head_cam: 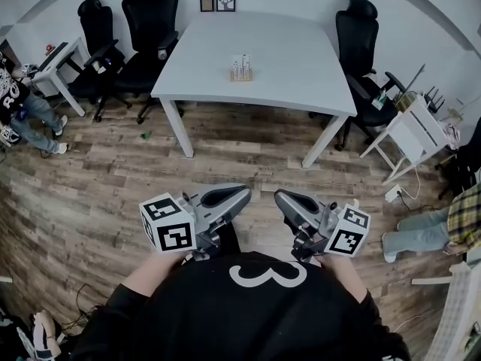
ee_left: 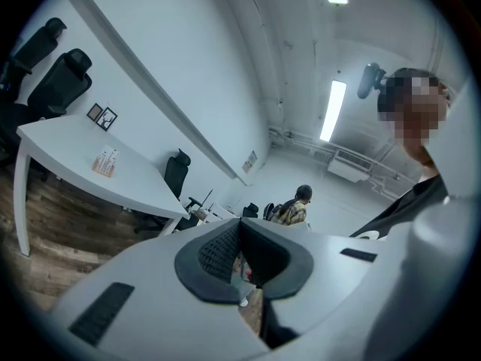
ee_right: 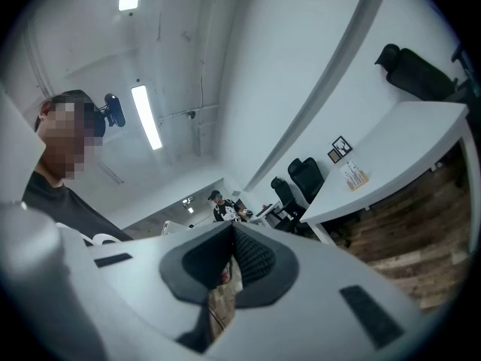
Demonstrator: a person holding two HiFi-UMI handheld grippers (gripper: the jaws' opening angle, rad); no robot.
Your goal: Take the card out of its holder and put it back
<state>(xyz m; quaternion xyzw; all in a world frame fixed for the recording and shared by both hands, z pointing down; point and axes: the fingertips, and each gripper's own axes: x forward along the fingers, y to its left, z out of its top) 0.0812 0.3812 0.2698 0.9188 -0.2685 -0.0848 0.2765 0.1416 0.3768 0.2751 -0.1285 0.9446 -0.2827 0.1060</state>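
— White office surface (head_cam: 285, 43): where's the card (head_cam: 245, 62)?
— Upright in the one holder (head_cam: 241, 74), mid-surface; card count too small to tell. Three black chairs (head_cam: 150, 21) around. Well apart, the left tongs (head_cam: 244, 193) and right tongs (head_cam: 279, 196) are closed, empty.

White table (head_cam: 278, 59): card holder (head_cam: 241, 70) near centre; two small frames (head_cam: 225, 0) seemingly on far edge.

I see a white rectangular bench (head_cam: 285, 51) standing on a brown wood-plank floor (head_cam: 98, 179). Two black high-backed office chairs (head_cam: 150, 21) sit at its left end, and a third black office chair (head_cam: 361, 36) at its right. Two small dark-framed pictures (head_cam: 225, 0) stand at its far edge by the wall. A person in jeans (head_cam: 30, 115) sits far left. A small white side desk (head_cam: 417, 130) stands far right.
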